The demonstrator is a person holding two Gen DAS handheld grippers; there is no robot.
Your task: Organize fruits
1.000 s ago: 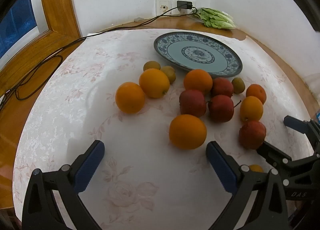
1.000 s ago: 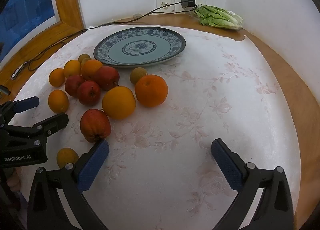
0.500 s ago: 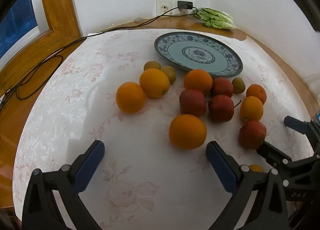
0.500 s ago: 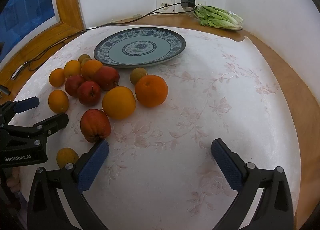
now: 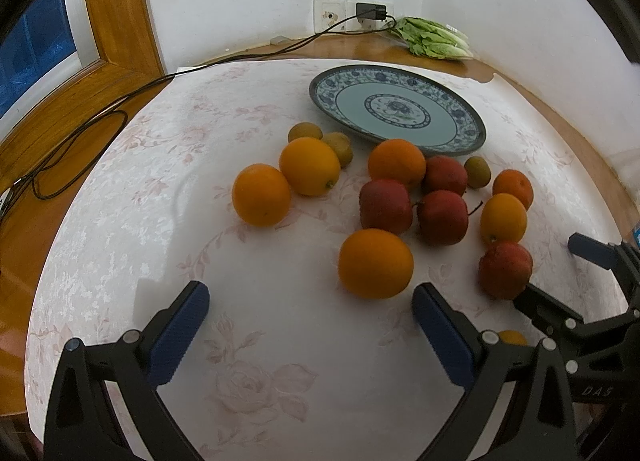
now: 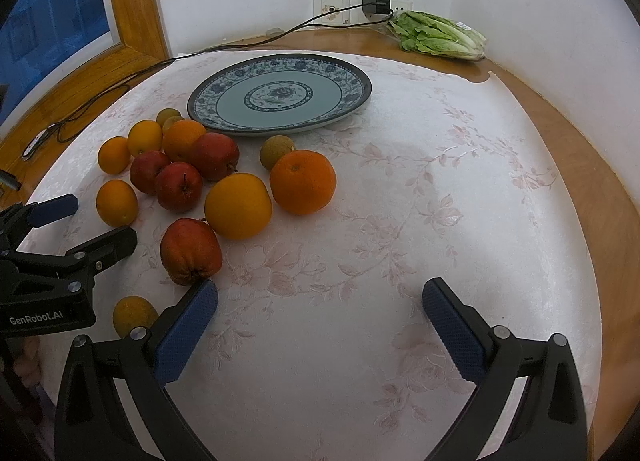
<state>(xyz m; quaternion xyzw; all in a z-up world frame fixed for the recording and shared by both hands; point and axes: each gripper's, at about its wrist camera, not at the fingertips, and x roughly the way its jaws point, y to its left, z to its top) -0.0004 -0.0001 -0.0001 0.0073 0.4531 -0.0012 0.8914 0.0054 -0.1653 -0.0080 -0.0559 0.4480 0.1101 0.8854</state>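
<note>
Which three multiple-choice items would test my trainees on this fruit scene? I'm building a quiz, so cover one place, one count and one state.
1. Where is the lettuce?
A. on the plate
B. in the back corner by the wall
C. between the grippers

2. How many red apples are there?
A. two
B. four
C. six

3. The plate is:
A. bare
B. full of oranges
C. upside down

Answers:
1 B, it lies on the wood near the socket.
2 B, three clustered, one nearer the right gripper.
3 A, all fruit sits on the cloth.

Glossy ceramic plate point(image 6: 280, 99); matt embossed tablecloth point(image 6: 420, 201); varnished wood table point(image 6: 592, 181).
</note>
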